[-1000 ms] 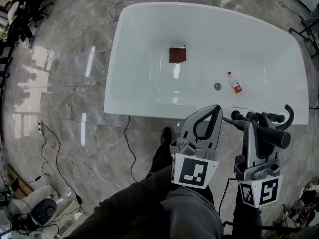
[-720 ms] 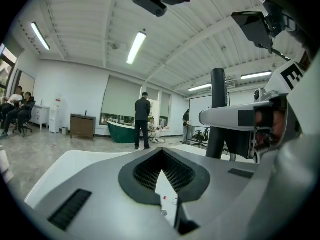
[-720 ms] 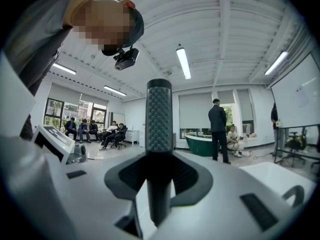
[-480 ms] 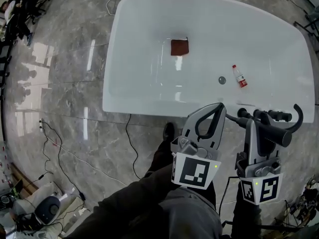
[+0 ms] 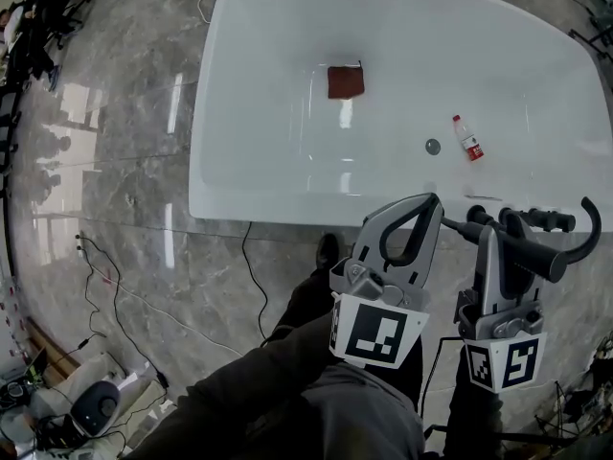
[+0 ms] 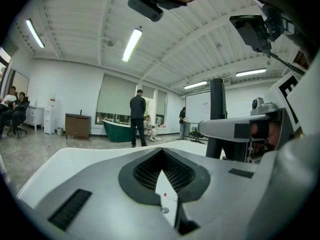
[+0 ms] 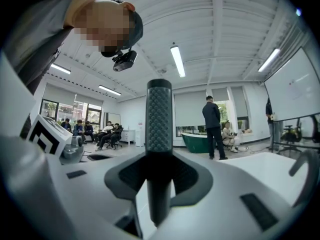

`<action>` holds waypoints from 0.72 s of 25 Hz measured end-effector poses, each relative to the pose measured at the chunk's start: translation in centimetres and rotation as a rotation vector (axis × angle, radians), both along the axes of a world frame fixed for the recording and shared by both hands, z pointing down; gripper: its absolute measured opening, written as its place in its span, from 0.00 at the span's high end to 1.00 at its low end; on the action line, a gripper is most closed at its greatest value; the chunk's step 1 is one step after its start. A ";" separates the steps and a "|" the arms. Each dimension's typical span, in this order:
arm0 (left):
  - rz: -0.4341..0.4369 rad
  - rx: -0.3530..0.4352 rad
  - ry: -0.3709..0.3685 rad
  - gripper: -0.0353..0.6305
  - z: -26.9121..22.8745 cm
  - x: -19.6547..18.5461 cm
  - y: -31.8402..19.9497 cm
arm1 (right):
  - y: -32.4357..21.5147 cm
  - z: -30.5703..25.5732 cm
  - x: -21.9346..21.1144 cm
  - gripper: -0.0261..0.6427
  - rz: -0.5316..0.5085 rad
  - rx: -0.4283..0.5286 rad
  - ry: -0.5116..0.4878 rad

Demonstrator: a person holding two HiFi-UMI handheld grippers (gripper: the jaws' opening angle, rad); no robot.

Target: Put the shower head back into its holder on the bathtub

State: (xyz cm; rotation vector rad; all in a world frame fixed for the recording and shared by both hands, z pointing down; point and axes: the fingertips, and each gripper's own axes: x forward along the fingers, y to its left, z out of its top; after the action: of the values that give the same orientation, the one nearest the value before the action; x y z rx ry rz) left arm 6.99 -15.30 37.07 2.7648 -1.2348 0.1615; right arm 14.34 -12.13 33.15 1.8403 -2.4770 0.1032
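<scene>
In the head view the white bathtub fills the top. Below its near rim my right gripper is shut on the black shower head, which lies crosswise between the jaws. The right gripper view shows the shower head's textured black handle standing upright, clamped in my right gripper. A black tap fitting with a curved spout sits on the tub rim just beyond the shower head; I cannot make out the holder itself. My left gripper is shut and holds nothing, with its tips together.
Inside the tub lie a red cloth, a small bottle and the drain. Cables trail over the marble floor to the left. The person's dark-trousered legs are below. People stand and sit far off in the room.
The tub has slid up and right in the head view. Both grippers and the shower head have drifted slightly right. Neither grip has changed.
</scene>
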 end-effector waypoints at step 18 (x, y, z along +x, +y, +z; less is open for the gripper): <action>0.008 0.013 -0.001 0.94 6.1 0.5 0.2 | 0.1 7.5 1.1 0.77 0.015 -0.009 0.001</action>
State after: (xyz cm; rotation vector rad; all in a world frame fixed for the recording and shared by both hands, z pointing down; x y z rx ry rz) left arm 7.50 -15.10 43.20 2.7807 -1.2299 0.1557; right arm 15.41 -12.08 40.65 1.8556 -2.4586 0.1135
